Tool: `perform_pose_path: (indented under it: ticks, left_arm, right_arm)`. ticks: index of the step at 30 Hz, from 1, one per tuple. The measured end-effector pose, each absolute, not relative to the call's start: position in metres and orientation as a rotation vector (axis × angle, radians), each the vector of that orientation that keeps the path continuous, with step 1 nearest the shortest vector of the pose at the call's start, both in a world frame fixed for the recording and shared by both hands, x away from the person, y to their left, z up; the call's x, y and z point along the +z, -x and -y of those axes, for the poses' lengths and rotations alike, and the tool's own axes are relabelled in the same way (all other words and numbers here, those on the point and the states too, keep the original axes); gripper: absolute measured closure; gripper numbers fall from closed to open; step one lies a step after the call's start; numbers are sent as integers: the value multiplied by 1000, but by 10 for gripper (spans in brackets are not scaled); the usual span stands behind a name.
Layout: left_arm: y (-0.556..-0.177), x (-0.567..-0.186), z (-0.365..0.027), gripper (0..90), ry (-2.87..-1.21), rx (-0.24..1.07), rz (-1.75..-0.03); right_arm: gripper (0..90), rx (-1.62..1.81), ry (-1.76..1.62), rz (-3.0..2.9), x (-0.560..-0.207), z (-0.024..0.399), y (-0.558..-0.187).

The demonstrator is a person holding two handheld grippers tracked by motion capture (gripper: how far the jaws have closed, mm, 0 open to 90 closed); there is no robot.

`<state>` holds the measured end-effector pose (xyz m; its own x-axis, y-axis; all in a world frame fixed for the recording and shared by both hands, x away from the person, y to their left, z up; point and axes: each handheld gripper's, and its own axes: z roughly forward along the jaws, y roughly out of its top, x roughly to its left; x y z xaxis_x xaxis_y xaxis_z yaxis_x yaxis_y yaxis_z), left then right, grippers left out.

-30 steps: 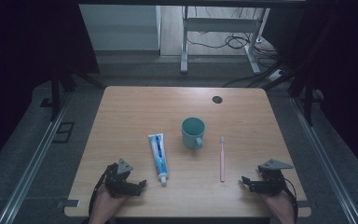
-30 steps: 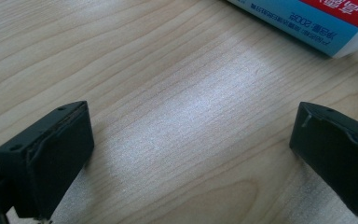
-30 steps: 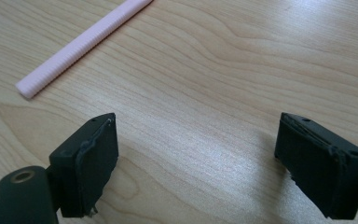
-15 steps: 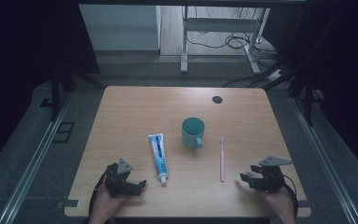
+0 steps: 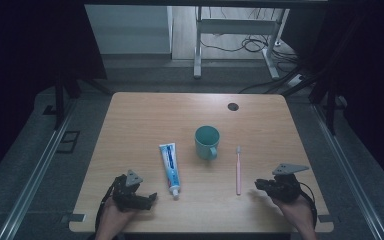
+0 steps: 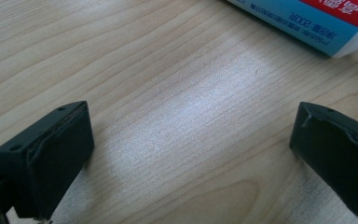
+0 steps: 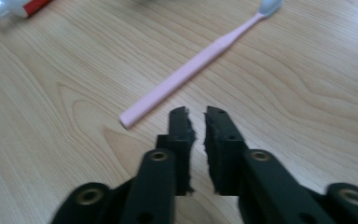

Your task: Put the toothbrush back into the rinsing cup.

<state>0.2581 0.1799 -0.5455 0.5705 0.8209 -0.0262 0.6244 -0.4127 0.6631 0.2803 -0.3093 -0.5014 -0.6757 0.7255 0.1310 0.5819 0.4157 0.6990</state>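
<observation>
A lab or recording room: a plain light wooden desk (image 5: 145, 115) with a round cable port (image 5: 233, 106) stands on grey carpet, dark curtains at both sides, loose black cables (image 5: 240, 45) beyond its far edge.

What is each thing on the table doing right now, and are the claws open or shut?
Toothbrush: lying flat, bristle end away from the person, not held.
Toothpaste: lying flat, cap on, cap end toward the person.
Cup: standing upright, handle toward the person; inside too dark to tell.
Left claw: open wide, nothing in it.
Right claw: jaws have just been closing, nearly together, nothing between them.
</observation>
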Motion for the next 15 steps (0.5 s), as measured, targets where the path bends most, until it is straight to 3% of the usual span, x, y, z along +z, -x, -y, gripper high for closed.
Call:
perform_pose_path:
  ticks: [3,15]
  left_arm:
    - [-258,-546,-180,0,-2172,404,-1149]
    - [-258,-546,-180,0,-2172,404,-1149]
  right_arm:
    - [891,1114,-1138,-2505,-503,304,-283]
    - [893,1080,-1057,-2572,-504,272,-292]
